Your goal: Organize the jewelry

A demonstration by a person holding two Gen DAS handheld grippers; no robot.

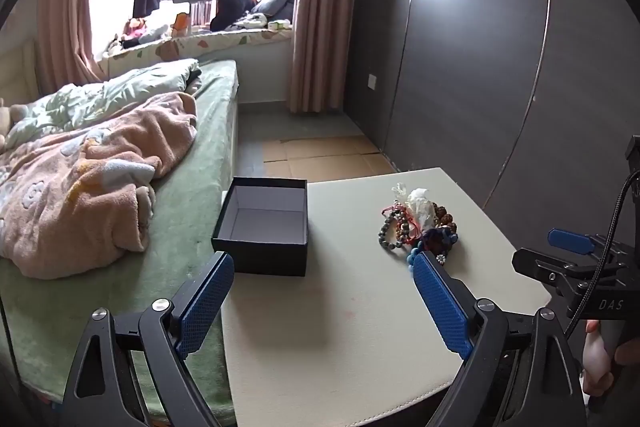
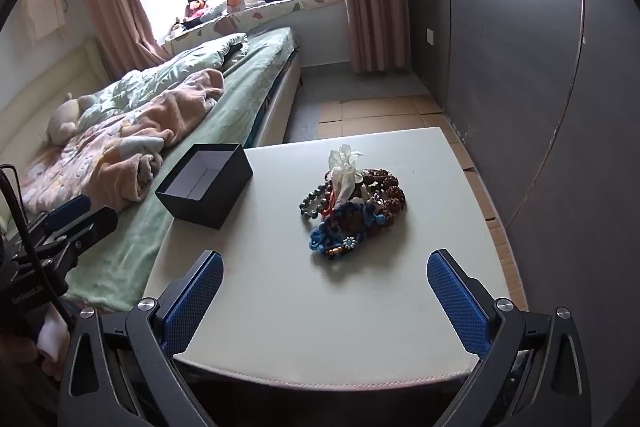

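Ahead of the right gripper's [image 2: 325, 273] spread blue-padded fingers [image 2: 456, 301], a tangled heap of beaded bracelets, blue cord loops and a scrap of clear wrapping [image 2: 354, 207] lay on the pale square tabletop [image 2: 320, 327], centred between the two pads but well beyond their tips, so that nothing stood between them and they gripped nothing. In the heap were grey beads on its left side, knobbly brown beads on its right, and a small flower charm at the edge nearest the fingers. To the left of those fingers and farther out, an open black cardboard box with a pale lining [image 2: 206, 187] sat empty at the table's left edge, apart from the heap. From the left gripper [image 1: 323, 273], whose fingers [image 1: 206, 301] also stood wide and held nothing, the same box [image 1: 262, 227] lay just past the left fingertip, while the heap [image 1: 416, 225] lay just past the tip of the right finger. The right gripper showed at that view's right margin, held by a hand [image 1: 598, 359]. Beyond the left fingers ran a bed with a green sheet [image 1: 208, 163] and a rumpled pink fleece blanket [image 1: 92, 187]; beyond the right fingers stood a dark grey wardrobe [image 1: 480, 67].
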